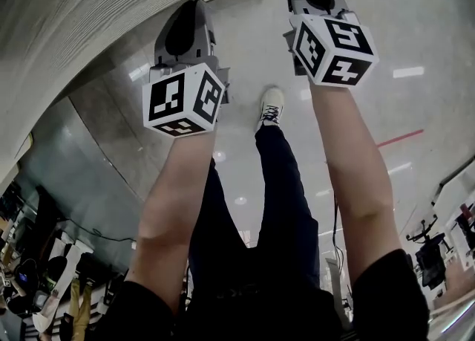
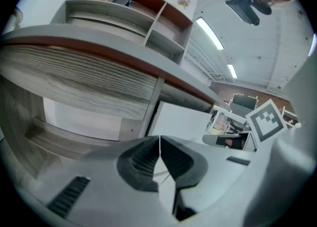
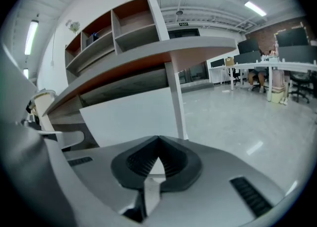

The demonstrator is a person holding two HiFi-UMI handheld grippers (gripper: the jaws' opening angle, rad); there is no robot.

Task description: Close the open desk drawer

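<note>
Claw left, claw right, seemingly empty

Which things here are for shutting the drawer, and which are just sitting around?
For the job: left gripper, fingers together; right gripper, fingers together; wood-grain panel under the grey desktop, probably the drawer front.
Just sitting around: grey open shelf unit with reddish-brown backs; long white table across the room; white lace-up shoe.
</note>
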